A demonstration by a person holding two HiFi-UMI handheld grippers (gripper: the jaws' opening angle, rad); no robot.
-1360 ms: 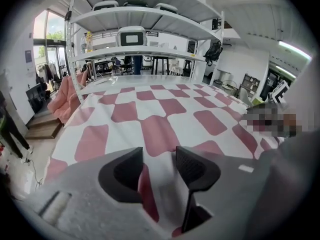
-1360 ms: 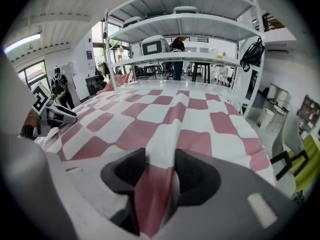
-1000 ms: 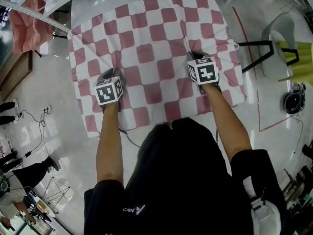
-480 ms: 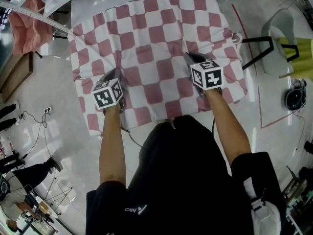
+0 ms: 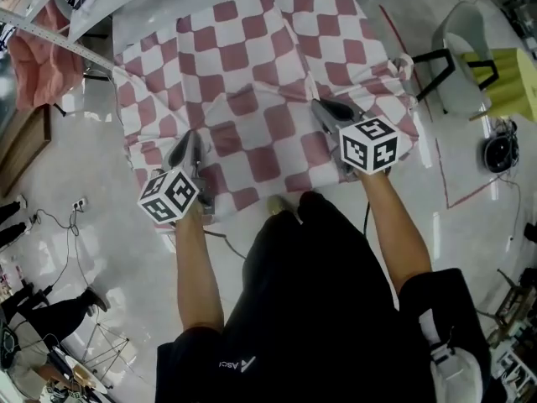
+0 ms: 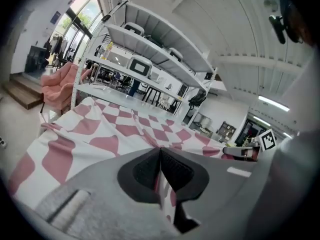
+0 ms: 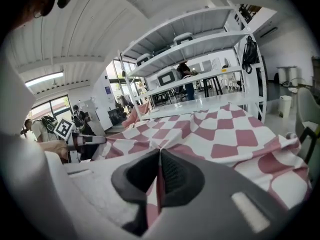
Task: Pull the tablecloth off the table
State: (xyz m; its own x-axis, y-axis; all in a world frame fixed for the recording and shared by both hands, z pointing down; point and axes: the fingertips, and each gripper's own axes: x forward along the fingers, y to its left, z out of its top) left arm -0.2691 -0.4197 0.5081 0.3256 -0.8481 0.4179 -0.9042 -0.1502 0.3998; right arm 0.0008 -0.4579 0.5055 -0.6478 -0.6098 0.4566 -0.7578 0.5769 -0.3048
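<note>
The red-and-white checked tablecloth [image 5: 252,65] lies rumpled across the white table [image 5: 159,11], its near part gathered into two raised folds, one pinched tight between the left gripper's [image 5: 190,141] closed jaws, the other likewise clamped in the right gripper [image 5: 324,107].

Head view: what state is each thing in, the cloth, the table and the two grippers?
Pink-and-white checked tablecloth: rumpled, on the table, pinched into two ridges.
Left gripper: shut on the tablecloth.
Right gripper: shut on the tablecloth.
White table: mostly covered, bare at far left corner.
</note>
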